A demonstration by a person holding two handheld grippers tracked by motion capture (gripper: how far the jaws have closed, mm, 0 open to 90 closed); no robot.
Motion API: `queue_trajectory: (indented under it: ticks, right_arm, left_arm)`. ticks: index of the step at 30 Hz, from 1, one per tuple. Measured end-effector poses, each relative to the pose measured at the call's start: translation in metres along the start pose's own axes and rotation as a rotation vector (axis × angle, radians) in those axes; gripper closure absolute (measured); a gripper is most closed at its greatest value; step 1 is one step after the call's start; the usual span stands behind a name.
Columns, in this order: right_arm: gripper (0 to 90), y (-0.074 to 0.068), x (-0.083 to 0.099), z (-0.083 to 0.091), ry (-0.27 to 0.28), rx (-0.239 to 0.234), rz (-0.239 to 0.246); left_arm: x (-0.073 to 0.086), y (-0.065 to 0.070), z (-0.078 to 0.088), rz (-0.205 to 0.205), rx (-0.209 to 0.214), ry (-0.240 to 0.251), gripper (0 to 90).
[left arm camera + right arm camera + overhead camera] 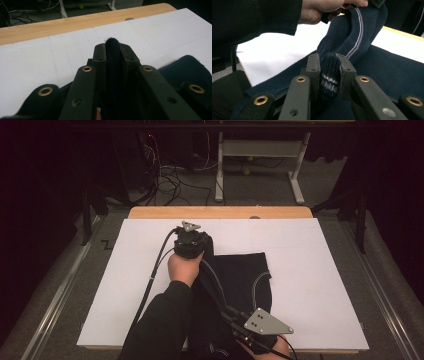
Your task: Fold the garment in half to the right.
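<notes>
High view is set above, facing forward and down; gripper views are set close along jaws; white board (pixel 310 270) and dark garment (pixel 392 72) are shared.

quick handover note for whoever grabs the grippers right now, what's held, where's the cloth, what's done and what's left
Left gripper: shut on a fold of the dark garment, out over the far part of the white board.
Right gripper: shut on a ribbed edge of the same garment with pale stripes, near the front edge.
Garment: part lies flat on the board, part is lifted between the two grippers.
Done: both grips taken.
Left: probably spreading or folding it, then letting go.
</notes>
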State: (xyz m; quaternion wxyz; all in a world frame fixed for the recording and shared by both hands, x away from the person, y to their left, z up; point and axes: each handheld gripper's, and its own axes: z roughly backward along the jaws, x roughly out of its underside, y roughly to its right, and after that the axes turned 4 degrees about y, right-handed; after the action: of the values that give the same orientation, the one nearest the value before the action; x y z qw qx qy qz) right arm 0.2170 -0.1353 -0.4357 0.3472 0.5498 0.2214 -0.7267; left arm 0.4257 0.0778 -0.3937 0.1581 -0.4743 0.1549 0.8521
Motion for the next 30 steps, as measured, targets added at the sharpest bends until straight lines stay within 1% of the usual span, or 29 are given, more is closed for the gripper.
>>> queue_trajectory:
  ticks: [4, 7, 12, 18, 22, 24, 25, 27, 30]
  right_arm:
    - [75.3, 0.002, 0.003, 0.003, -0.008, 0.007, -0.009]
    - [75.1, 0.005, 0.007, 0.005, -0.014, 0.012, -0.019]
    - [75.0, 0.007, 0.012, 0.009, -0.022, 0.017, -0.034]
    - [75.1, 0.01, 0.022, 0.016, -0.051, 0.028, -0.026]
    - [75.4, 0.012, 0.025, 0.024, -0.05, 0.04, -0.03]
    - [75.7, 0.014, 0.026, 0.028, -0.045, 0.045, -0.032]
    - [75.8, 0.015, 0.026, 0.03, -0.045, 0.047, -0.041]
    - [76.5, 0.016, 0.028, 0.035, -0.047, 0.05, -0.043]
    - [77.3, 0.016, 0.03, 0.042, -0.047, 0.057, -0.045]
  left_arm:
    - [0.0, 0.006, -0.006, 0.005, 0.009, -0.006, 73.4]
    - [0.001, 0.009, -0.009, 0.0, 0.015, 0.01, 73.4]
    - [0.003, 0.013, -0.012, 0.007, 0.021, -0.003, 73.4]
    - [0.003, 0.021, -0.014, 0.007, 0.038, -0.003, 73.4]
    - [0.0, 0.025, -0.013, 0.007, 0.046, 0.008, 73.4]
    - [-0.001, 0.03, -0.012, -0.002, 0.048, 0.014, 73.4]
    - [-0.001, 0.033, -0.013, -0.006, 0.053, 0.017, 73.4]
    - [-0.002, 0.04, -0.014, -0.012, 0.064, 0.017, 73.4]
    - [-0.002, 0.048, -0.018, -0.021, 0.069, 0.007, 73.3]
